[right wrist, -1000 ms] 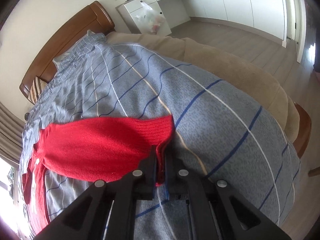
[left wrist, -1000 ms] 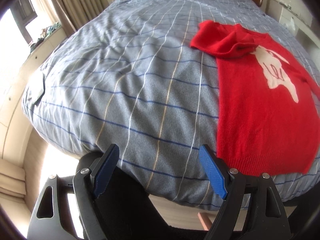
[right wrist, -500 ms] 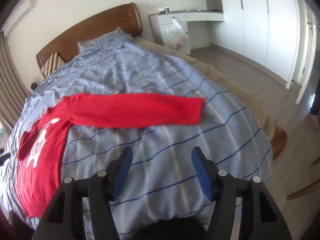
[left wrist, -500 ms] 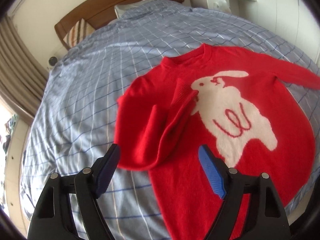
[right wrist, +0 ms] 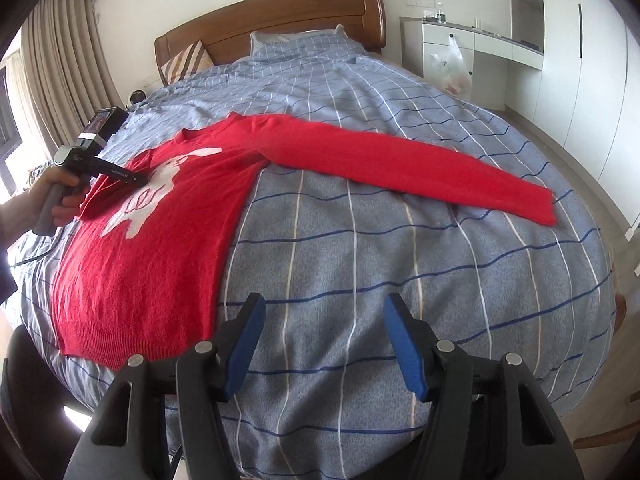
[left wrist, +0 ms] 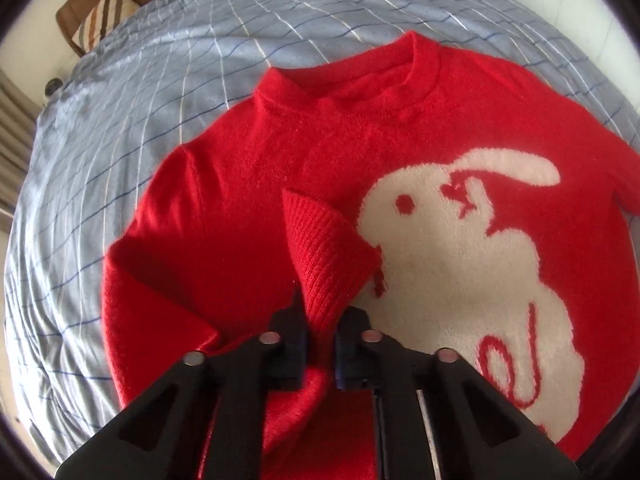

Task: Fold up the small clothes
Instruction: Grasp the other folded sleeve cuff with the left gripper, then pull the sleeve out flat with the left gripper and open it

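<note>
Red sweater [right wrist: 148,248] flat on bed [right wrist: 400,288], face up; L gripper [left wrist: 320,330] fingers clamped on folded-in sleeve cuff [left wrist: 324,248] over chest, R gripper [right wrist: 324,344] wide open, empty, nearer the other sleeve [right wrist: 420,164] stretched out rightward.

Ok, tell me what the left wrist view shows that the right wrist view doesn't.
Only the left wrist view shows the left gripper with its jaws shut on the ribbed cuff, folded over the chest beside the white rabbit.

Only the right wrist view shows the other sleeve stretched flat across the bed, the hem, and the open right gripper.

Both show the red sweater on the checked duvet.
</note>
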Demonstrator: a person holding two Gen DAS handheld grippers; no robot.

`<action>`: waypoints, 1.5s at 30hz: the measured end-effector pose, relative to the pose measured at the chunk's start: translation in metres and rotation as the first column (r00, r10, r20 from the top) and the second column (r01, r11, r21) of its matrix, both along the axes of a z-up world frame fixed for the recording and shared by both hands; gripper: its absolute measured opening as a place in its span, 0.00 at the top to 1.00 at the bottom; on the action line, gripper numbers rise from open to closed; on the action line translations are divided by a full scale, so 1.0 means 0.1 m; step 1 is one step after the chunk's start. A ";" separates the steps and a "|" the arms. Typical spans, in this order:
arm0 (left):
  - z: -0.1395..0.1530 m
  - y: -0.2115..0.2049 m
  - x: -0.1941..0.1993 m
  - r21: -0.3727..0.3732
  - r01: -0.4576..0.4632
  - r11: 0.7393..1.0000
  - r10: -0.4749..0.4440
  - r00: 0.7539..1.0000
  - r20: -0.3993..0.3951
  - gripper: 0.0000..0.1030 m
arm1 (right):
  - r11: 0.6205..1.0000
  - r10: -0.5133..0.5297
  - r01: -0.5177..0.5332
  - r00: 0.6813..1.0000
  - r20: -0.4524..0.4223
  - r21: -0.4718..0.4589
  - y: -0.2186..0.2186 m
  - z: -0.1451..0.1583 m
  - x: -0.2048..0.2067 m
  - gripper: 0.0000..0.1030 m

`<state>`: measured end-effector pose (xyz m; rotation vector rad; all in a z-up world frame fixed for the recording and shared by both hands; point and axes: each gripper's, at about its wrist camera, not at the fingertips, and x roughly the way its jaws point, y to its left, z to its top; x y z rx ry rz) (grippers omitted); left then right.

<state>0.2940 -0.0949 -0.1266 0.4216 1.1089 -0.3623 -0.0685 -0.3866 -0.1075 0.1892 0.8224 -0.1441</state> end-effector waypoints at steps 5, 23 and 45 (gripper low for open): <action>0.56 0.48 -0.11 -0.263 -0.104 0.959 0.120 0.992 0.048 0.92 | 0.999 0.012 -0.012 1.000 0.011 -0.030 0.06 0.02 -0.01 0.41; 0.11 4.01 -0.44 -0.455 -0.780 0.429 0.819 0.549 -0.170 0.84 | 0.997 0.061 -0.063 0.998 -0.034 -0.053 0.23 -0.02 0.07 0.41; -0.16 4.15 -0.74 -0.473 -0.750 0.463 0.790 0.591 -0.162 0.97 | 0.993 0.073 -0.079 0.995 -0.068 -0.089 0.35 -0.07 0.10 0.41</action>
